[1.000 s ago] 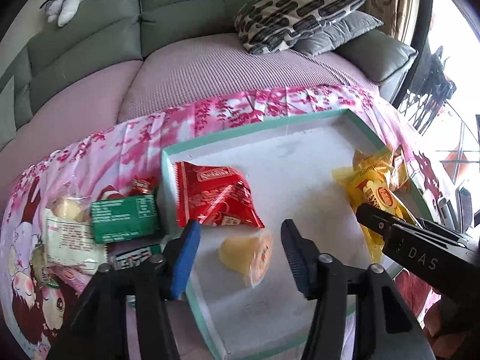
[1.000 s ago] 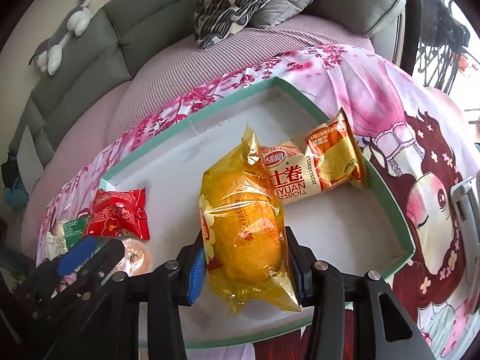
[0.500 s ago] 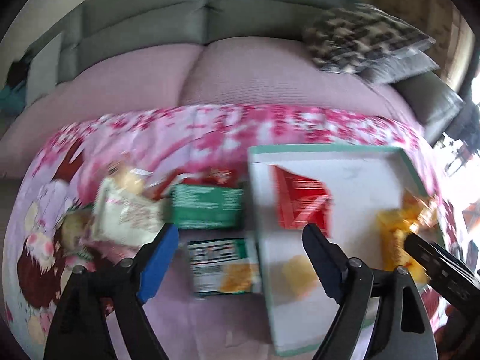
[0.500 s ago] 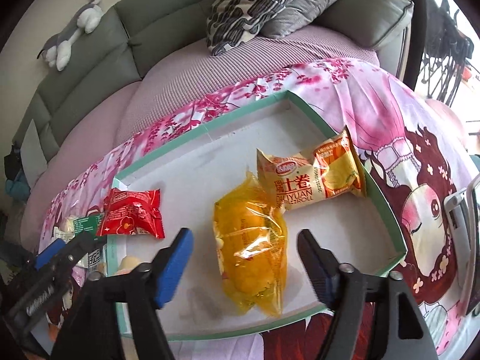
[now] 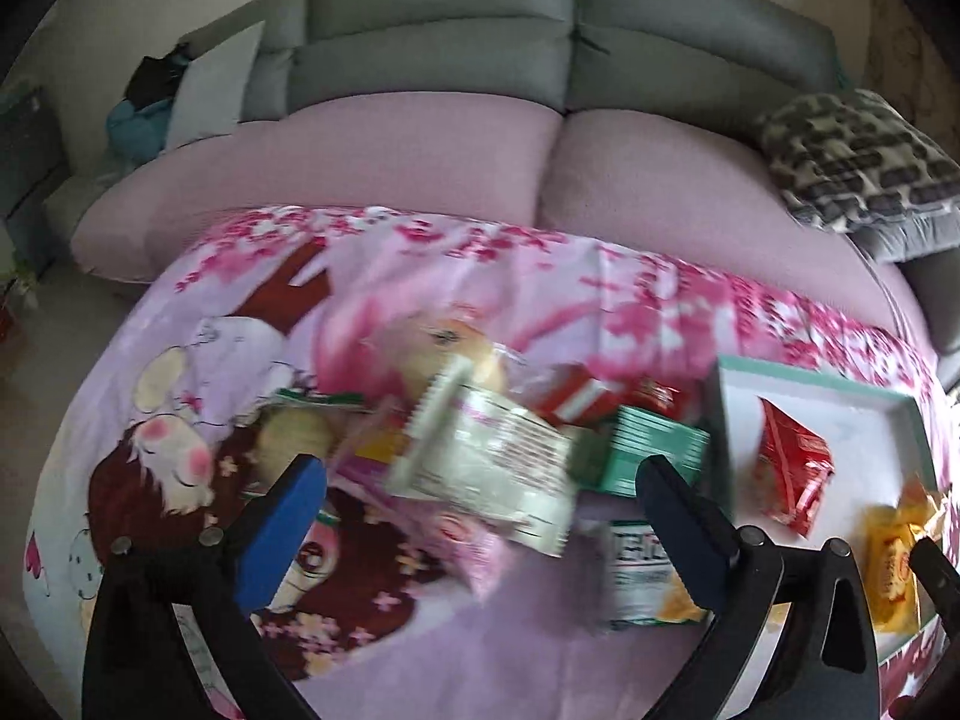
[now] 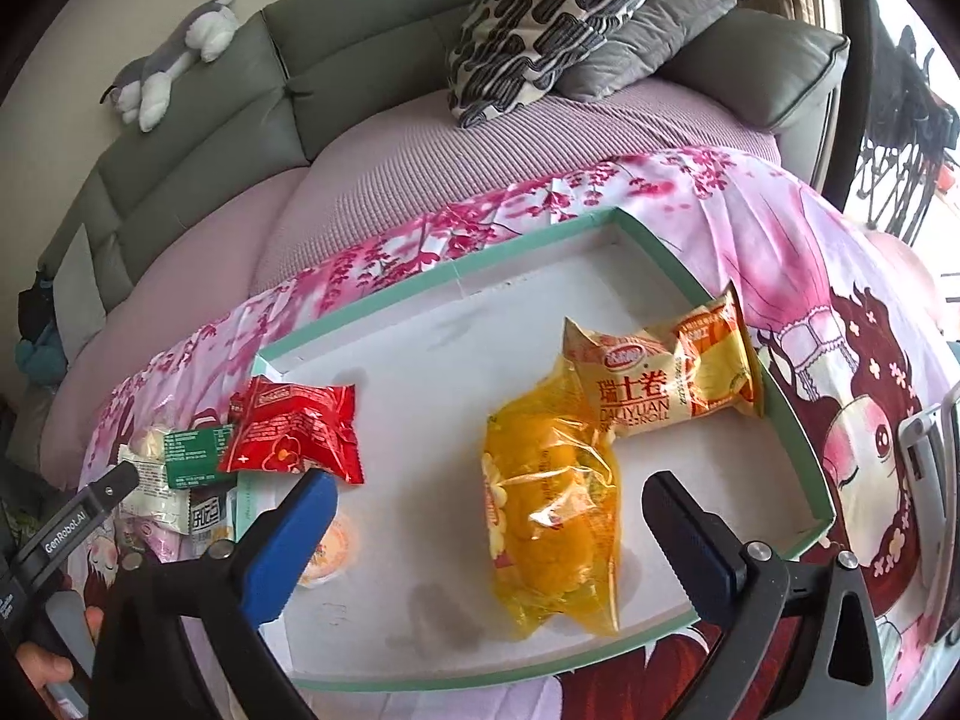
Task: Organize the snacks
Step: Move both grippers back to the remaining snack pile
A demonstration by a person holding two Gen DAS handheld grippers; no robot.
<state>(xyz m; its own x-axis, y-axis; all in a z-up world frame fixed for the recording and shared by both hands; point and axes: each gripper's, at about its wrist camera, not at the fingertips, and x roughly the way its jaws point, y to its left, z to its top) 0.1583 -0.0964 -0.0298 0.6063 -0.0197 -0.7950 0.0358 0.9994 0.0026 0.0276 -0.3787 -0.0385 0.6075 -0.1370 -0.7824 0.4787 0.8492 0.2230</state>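
My right gripper [image 6: 489, 540] hovers over the white tray with a teal rim [image 6: 816, 480]. Its jaws are opening wide, and the clear yellow packet [image 6: 552, 516] lies flat in the tray between them, untouched by the pads. A Swiss roll packet [image 6: 660, 378], a red packet [image 6: 300, 432] and a jelly cup [image 6: 336, 546] also lie in the tray. My left gripper [image 5: 480, 516] is off the tray's left side, jaws opening, empty, above a loose pile. That pile holds a white packet [image 5: 486, 468], a green box [image 5: 654, 450] and a pink packet [image 5: 474, 540].
The tray and pile sit on a pink cartoon cloth [image 5: 240, 360] spread over a lilac sofa seat [image 5: 390, 162]. Patterned and grey cushions [image 6: 558, 18] lie at the back right, and a plush toy [image 6: 174, 54] rests on the green backrest. A hand [image 6: 42, 669] holds the left gripper's handle.
The right gripper let go of the yellow packet, which now lies in the tray, and drew back slightly. The left gripper swung left from the tray to over the snack pile and opened wide.
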